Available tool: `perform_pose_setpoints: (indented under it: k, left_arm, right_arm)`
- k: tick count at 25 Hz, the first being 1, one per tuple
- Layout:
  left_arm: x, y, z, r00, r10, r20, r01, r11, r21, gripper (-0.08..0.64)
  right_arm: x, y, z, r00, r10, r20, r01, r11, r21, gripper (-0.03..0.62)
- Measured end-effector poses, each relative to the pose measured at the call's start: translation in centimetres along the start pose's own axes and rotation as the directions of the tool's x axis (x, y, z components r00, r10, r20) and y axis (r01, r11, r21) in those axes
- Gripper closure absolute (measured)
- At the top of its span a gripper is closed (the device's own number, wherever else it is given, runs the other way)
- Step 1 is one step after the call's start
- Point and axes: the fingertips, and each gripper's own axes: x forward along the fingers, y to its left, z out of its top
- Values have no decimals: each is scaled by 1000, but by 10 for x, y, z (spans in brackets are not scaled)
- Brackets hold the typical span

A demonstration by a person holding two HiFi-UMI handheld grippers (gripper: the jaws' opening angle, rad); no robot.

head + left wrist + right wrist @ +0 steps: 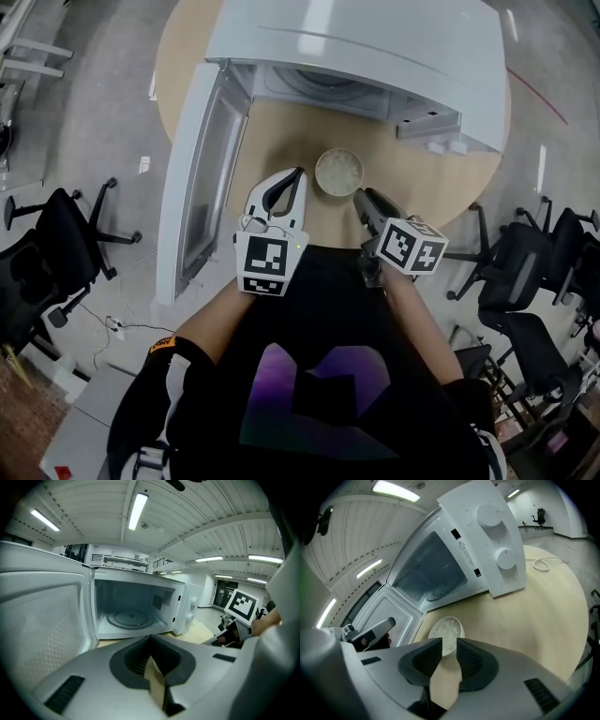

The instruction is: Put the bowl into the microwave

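Aiming your part-open, empty right claw (449, 645) at the bowl (338, 172) mid-frame made sense: microwave door (202, 169) stood open; left claw (300, 172) closed, empty.

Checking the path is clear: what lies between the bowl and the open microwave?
Only bare wooden table; the head view shows nothing between bowl and microwave, and the right gripper view agrees.

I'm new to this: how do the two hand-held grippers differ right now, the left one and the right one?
The left gripper's jaws are closed tip to tip; the right gripper's jaws stand slightly apart. The left gripper faces the open microwave; the right gripper points down at the white bowl on the table, close to its rim. What they share: neither seems to hold anything.
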Motion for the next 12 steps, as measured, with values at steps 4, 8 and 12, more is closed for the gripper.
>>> perform_pose_setpoints:
  k: [4, 8, 12]
  left_arm:
    - [6, 2, -7, 1000, 12, -26, -12, 1000, 14, 514]
    - [11, 7, -11, 999, 30, -44, -29, 999, 20, 514]
    - [15, 8, -13, 998, 40, -54, -39, 999, 24, 514]
  right_arm:
    - [10, -9, -4, 1000, 14, -26, -12, 998, 64, 508]
    - [18, -19, -7, 999, 11, -52, -5, 993, 117, 506]
    - [23, -23, -9, 997, 26, -72, -13, 985, 173, 506]
